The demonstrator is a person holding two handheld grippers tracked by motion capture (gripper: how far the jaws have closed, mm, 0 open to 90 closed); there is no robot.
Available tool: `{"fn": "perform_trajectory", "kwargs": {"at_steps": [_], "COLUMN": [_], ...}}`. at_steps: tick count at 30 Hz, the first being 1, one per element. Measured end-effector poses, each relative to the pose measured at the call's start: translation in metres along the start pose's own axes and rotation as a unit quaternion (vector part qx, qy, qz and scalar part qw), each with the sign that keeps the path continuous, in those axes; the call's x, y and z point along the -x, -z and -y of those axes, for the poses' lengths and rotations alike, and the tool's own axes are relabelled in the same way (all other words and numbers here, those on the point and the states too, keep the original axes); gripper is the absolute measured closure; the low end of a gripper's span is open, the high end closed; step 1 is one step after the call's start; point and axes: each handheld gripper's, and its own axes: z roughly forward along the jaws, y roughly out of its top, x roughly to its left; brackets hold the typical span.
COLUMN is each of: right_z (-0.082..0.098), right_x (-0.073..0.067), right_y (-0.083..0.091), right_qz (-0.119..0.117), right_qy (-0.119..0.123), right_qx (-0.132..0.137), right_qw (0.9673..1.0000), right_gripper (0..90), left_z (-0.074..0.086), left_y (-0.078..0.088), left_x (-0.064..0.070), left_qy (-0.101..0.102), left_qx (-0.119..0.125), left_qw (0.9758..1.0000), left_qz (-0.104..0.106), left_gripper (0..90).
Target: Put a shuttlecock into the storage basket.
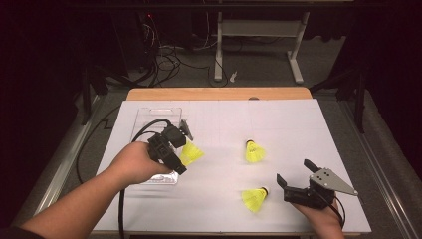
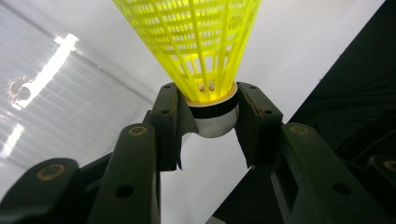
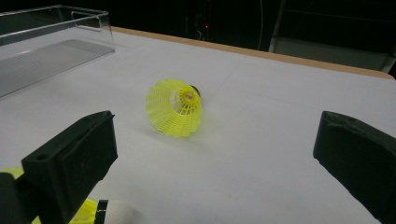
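My right tool (image 1: pixel 293 175) rests released near a loose shuttlecock (image 1: pixel 255 197) at its nine o'clock, while my left tool (image 1: pixel 185 145) grips another shuttlecock (image 2: pixel 205 42) by its firm cork, over the clear tray (image 1: pixel 149 115), sparing the light, crushable skirt.

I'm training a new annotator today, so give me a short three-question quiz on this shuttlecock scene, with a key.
1. True or false: the left gripper is shut on a yellow shuttlecock by its cork base.
2. How many shuttlecocks lie loose on the white table?
3. Multiple choice: the right gripper is A) shut on a shuttlecock, B) open and holding nothing, C) inside the clear tray.

Key:
1. True; the jaws clamp the cork, skirt pointing away.
2. Two: the far shuttlecock and the near shuttlecock.
3. B; its jaws stand wide apart beside the near shuttlecock.
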Motion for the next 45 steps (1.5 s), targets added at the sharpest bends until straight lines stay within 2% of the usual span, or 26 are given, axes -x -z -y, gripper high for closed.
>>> {"fn": "perform_trajectory", "kwargs": {"at_steps": [1, 7, 8, 9, 10, 11, 12, 13, 14, 16, 18, 19, 20, 21, 22, 25, 28, 31, 33, 35, 36, 37, 45], "right_z": [0.0, 0.0, 0.0, 0.0, 0.0, 0.0, 0.0, 0.001, 0.001, 0.001, 0.001, 0.001, 0.001, 0.001, 0.001, 0.001, 0.001, 0.001, 0.001, 0.0, 0.0, 0.001, 0.001], "right_x": [0.0, 0.0, 0.0, 0.001, 0.001, 0.001, 0.001, 0.001, 0.001, 0.001, 0.001, 0.001, 0.001, 0.001, 0.001, 0.0, 0.0, 0.0, 0.001, 0.001, 0.0, 0.0, 0.0], "right_y": [0.0, 0.0, 0.0, 0.0, 0.0, -0.001, -0.001, -0.001, -0.001, -0.001, -0.001, -0.001, -0.001, -0.001, -0.001, -0.002, -0.001, -0.001, -0.001, -0.001, -0.001, -0.001, -0.002], "right_qz": [0.0, 0.0, -0.001, -0.001, -0.001, -0.001, -0.001, 0.0, 0.0, 0.0, 0.0, 0.0, 0.0, 0.0, 0.0, 0.001, 0.0, 0.001, 0.002, 0.002, 0.002, 0.002, 0.003], "right_qy": [0.0, 0.002, 0.004, 0.003, 0.003, 0.003, 0.003, 0.003, 0.003, 0.003, 0.004, 0.005, 0.005, 0.007, 0.007, 0.008, 0.007, 0.007, 0.007, 0.007, 0.007, 0.007, 0.007], "right_qx": [0.0, 0.001, 0.0, 0.0, 0.0, 0.001, 0.001, 0.0, 0.0, -0.001, -0.001, -0.001, -0.002, -0.002, -0.003, -0.002, -0.003, -0.004, -0.003, -0.002, -0.002, -0.003, -0.004], "right_qw": [1.0, 1.0, 1.0, 1.0, 1.0, 1.0, 1.0, 1.0, 1.0, 1.0, 1.0, 1.0, 1.0, 1.0, 1.0, 1.0, 1.0, 1.0, 1.0, 1.0, 1.0, 1.0, 1.0], "right_gripper": [0.2, 0.2, 0.2, 0.2, 0.2, 0.2, 0.2, 0.2, 0.2, 0.2, 0.2, 0.2, 0.2, 0.2, 0.2, 0.2, 0.3, 0.2, 0.2, 0.2, 0.2, 0.2, 0.2], "left_z": [0.0, -0.006, -0.006, -0.007, -0.007, -0.007, -0.007, -0.006, -0.006, -0.003, -0.002, 0.0, 0.0, 0.001, 0.001, 0.004, 0.005, 0.008, 0.009, 0.011, 0.011, 0.012, 0.009], "left_y": [0.002, 0.016, 0.017, 0.021, 0.021, 0.024, 0.024, 0.026, 0.026, 0.028, 0.029, 0.031, 0.031, 0.033, 0.033, 0.039, 0.042, 0.049, 0.05, 0.053, 0.055, 0.058, 0.064], "left_x": [-0.002, -0.02, -0.023, -0.032, -0.032, -0.042, -0.042, -0.051, -0.051, -0.065, -0.069, -0.077, -0.077, -0.084, -0.084, -0.097, -0.102, -0.119, -0.122, -0.13, -0.134, -0.137, -0.151], "left_qy": [-0.003, 0.022, 0.021, 0.03, 0.03, 0.039, 0.039, 0.045, 0.045, 0.056, 0.056, 0.064, 0.064, 0.07, 0.07, 0.083, 0.093, 0.107, 0.109, 0.116, 0.124, 0.125, 0.145], "left_qx": [0.001, 0.018, 0.019, 0.023, 0.023, 0.026, 0.026, 0.029, 0.029, 0.03, 0.029, 0.031, 0.031, 0.033, 0.033, 0.036, 0.042, 0.047, 0.047, 0.048, 0.054, 0.054, 0.063], "left_qw": [1.0, 0.9996, 0.9996, 0.9992, 0.9992, 0.9988, 0.9988, 0.9984, 0.9984, 0.9975, 0.9974, 0.9967, 0.9967, 0.9961, 0.9961, 0.9947, 0.9935, 0.9914, 0.991, 0.9898, 0.9883, 0.9881, 0.9845], "left_qz": [0.0, 0.002, -0.001, -0.006, -0.006, -0.013, -0.013, -0.017, -0.017, -0.032, -0.036, -0.039, -0.039, -0.043, -0.043, -0.048, -0.051, -0.059, -0.061, -0.067, -0.07, -0.071, -0.077], "left_gripper": [63.7, 63.7, 63.8, 63.8, 63.8, 63.8, 63.8, 63.8, 63.8, 63.8, 63.8, 63.8, 63.8, 63.8, 63.8, 63.8, 63.8, 63.8, 63.8, 63.8, 63.8, 63.8, 63.8]}}
